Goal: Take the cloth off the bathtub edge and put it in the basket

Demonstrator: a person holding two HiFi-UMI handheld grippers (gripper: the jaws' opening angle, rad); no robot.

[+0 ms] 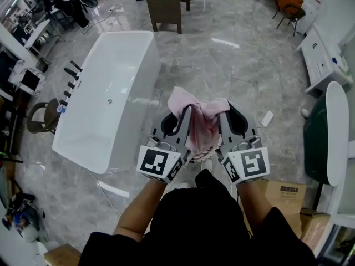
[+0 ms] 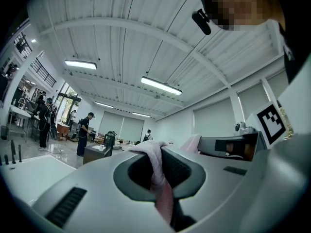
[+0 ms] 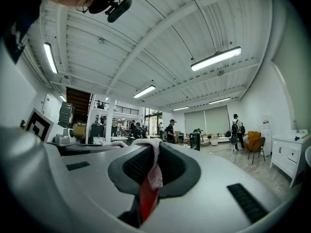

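Note:
A pink cloth [image 1: 201, 121] hangs bunched between my two grippers, held up in front of my body over the marble floor. My left gripper [image 1: 186, 115] is shut on the cloth's left part, and the cloth [image 2: 156, 171] runs down between its jaws. On the right, my right gripper [image 1: 223, 118] is shut on the other part, where the cloth [image 3: 153, 171] is pinched in the same way. The white bathtub [image 1: 105, 101] stands to the left of both grippers, its edge bare. No basket shows in any view.
A dark wooden cabinet [image 1: 165, 4] stands beyond the tub. A white rounded fixture [image 1: 337, 132] and cardboard boxes [image 1: 285, 195] are at the right. Black taps [image 1: 69, 82] line the tub's left side. Several people stand far off [image 2: 85, 132].

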